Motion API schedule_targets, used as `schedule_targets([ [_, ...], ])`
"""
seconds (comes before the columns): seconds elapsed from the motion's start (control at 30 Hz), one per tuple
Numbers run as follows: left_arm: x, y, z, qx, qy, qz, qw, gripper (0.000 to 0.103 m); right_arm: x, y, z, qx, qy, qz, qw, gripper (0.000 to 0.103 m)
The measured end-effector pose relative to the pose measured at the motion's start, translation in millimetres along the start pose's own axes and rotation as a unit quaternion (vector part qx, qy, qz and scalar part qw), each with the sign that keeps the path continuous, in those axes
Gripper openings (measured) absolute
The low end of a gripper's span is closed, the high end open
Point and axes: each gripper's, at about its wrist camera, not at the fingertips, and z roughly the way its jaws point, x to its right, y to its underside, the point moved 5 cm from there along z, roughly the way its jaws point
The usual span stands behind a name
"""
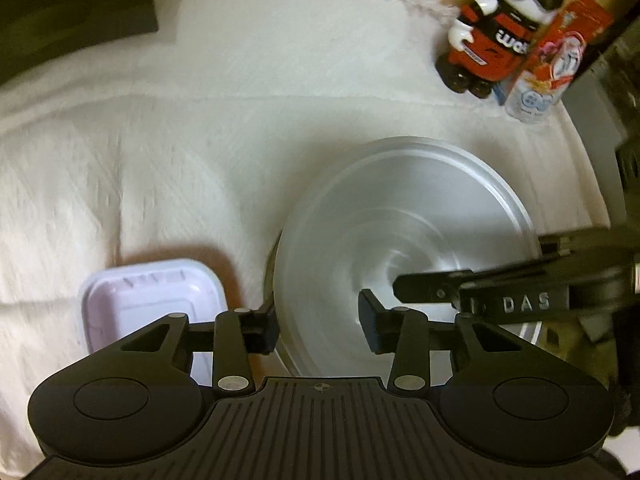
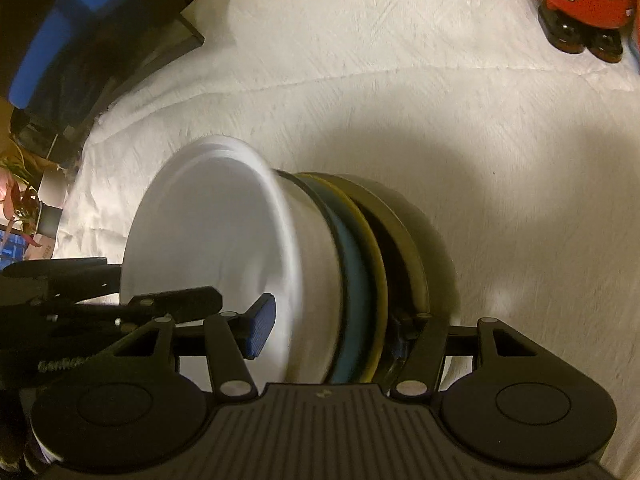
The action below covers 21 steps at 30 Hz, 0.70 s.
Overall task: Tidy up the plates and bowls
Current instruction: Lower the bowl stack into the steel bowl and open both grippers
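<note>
White plastic bowl (image 2: pixel 224 240) is sitting on top of a stack of plates (image 2: pixel 360 280), and I'm carrying the whole stack over the desk (image 1: pixel 160 160), which is under a white cloth. My right claw (image 2: pixel 328 332) is clamping the stack's edge: the blue pad is inside the bowl wall, the other finger is under the bottom plate. My left claw (image 1: pixel 320 328) is straddling the bowl's near rim, one pad outside and one inside, with visible gaps, so I'm reading it as apart, not pressing.

Handling, as I'm judging it: the bowl is looking light, thin and slick, while the plates below are looking stiff, heavier and breakable. The stack could be sliding apart if tilted, so I'm favouring a grip across the full rim thickness on opposite sides, keeping it level.

A lilac tray (image 1: pixel 152 300) is lying on the desk just beside the stack. A toy figure (image 1: pixel 500 32) and a bottle (image 1: pixel 532 100) are standing well apart at the far edge.

Hard to tell: motion blur is smearing the bowl, the plate count is unclear, the right claw's far pad is hidden behind the plates, and I'm not seeing whether the stack is touching the desk.
</note>
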Motion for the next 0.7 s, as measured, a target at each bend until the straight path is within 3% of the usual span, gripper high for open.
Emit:
schedule_targets([
  [0.1, 0.5, -0.5, -3.5, 0.004, -0.008, 0.002, 1.0000, 0.030, 1.0, -0.9, -9.1, 0.017, 0.023, -0.027, 0.999, 0.056],
  [0.23, 1.8, -2.2, -13.1, 0.021, -0.005, -0.007, 0.9997, 0.030, 0.3, 2.3, -29.2, 0.046, 0.021, -0.046, 0.998, 0.054],
  [0.47, 2.9, -5.8, -39.6, 0.060, 0.022, -0.033, 0.9974, 0.030, -12.1, 7.8, -73.4, 0.143, 0.075, -0.118, 0.980, 0.054],
  [0.57, 4.9, -10.0, -46.6, 0.079, 0.016, -0.034, 0.9962, 0.030, 3.9, 0.4, -71.8, 0.153, 0.109, -0.100, 0.977, 0.054],
  [0.7, 2.9, -15.8, -39.5, 0.085, -0.008, -0.033, 0.9958, 0.029, 16.8, -9.8, -63.8, 0.152, 0.084, -0.082, 0.981, 0.058],
])
